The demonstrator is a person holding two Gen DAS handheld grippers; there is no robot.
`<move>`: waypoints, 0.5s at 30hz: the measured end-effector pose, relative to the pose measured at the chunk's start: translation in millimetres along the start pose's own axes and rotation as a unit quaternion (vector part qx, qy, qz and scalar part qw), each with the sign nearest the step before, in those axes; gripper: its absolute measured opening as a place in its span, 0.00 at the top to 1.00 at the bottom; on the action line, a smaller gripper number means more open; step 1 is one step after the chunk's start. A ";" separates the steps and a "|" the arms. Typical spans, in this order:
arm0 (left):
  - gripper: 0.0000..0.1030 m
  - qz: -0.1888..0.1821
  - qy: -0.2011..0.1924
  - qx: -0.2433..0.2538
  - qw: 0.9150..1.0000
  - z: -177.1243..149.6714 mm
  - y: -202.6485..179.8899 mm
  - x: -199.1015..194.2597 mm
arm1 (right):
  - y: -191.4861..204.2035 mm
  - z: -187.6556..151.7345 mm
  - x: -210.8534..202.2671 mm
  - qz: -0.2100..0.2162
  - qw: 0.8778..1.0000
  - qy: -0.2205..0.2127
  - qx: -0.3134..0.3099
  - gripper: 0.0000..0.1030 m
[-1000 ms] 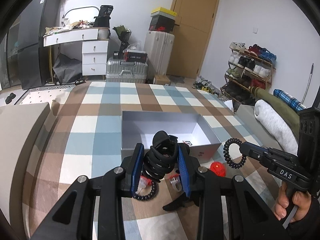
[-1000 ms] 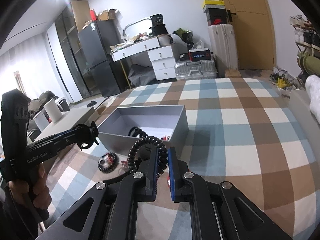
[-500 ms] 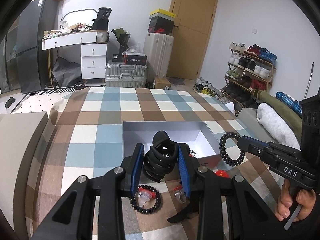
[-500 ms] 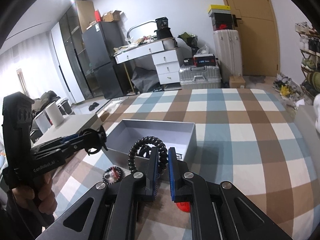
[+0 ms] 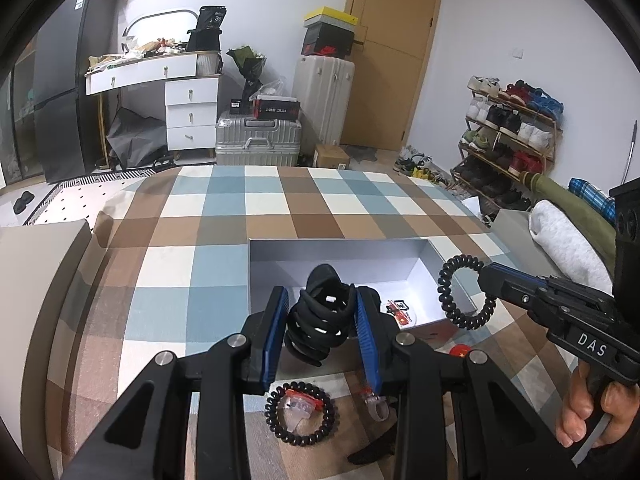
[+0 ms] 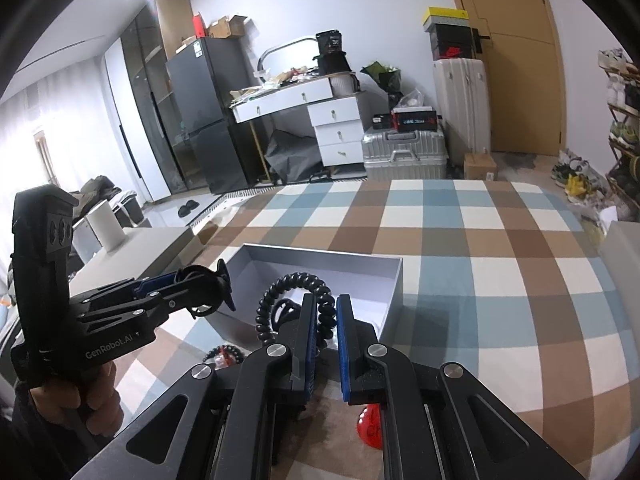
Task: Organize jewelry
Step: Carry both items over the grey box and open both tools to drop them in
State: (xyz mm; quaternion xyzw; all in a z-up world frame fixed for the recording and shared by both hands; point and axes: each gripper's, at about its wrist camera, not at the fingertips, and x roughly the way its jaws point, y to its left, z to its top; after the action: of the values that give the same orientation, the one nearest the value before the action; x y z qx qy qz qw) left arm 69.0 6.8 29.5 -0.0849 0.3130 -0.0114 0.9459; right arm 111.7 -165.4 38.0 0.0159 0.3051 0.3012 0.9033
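My left gripper [image 5: 322, 304] is shut on a black hair claw clip [image 5: 320, 316] and holds it above the near wall of the open grey box [image 5: 340, 252]. My right gripper [image 6: 322, 308] is shut on a black spiral hair tie [image 6: 276, 304], also held over the box's near right corner; it shows in the left wrist view [image 5: 456, 296]. On the checked cloth in front of the box lie another black spiral hair tie [image 5: 300, 414] with a red clear piece inside, a clear ring [image 5: 376, 402] and a red round badge [image 5: 460, 350].
The box [image 6: 320, 264] holds a small printed card [image 5: 402, 312] and a dark item. The checked cloth [image 5: 224, 216] covers a wide surface. A grey cushion [image 5: 36, 264] lies left. Suitcases, drawers and a shoe rack stand far behind.
Both grippers have risen and moved forward toward the box with their items still held. The right gripper's hair tie now hangs over the box's near right corner.
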 end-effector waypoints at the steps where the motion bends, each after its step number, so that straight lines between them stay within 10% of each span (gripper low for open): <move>1: 0.73 0.001 0.001 0.001 1.000 0.4 0.0 0.8 | -0.4 0.0 1.3 0.000 1.000 0.001 0.002 0.91; 15: 0.73 0.006 0.002 0.011 1.000 8.3 -2.8 10.4 | -5.6 3.1 13.3 -0.017 1.000 0.008 0.014 0.91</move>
State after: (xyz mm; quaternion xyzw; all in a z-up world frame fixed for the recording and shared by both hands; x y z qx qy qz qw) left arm 82.4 4.6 30.3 -0.0731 0.3148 -0.0094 0.9463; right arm 124.8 -162.1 32.2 0.0208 0.3169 0.2820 0.9053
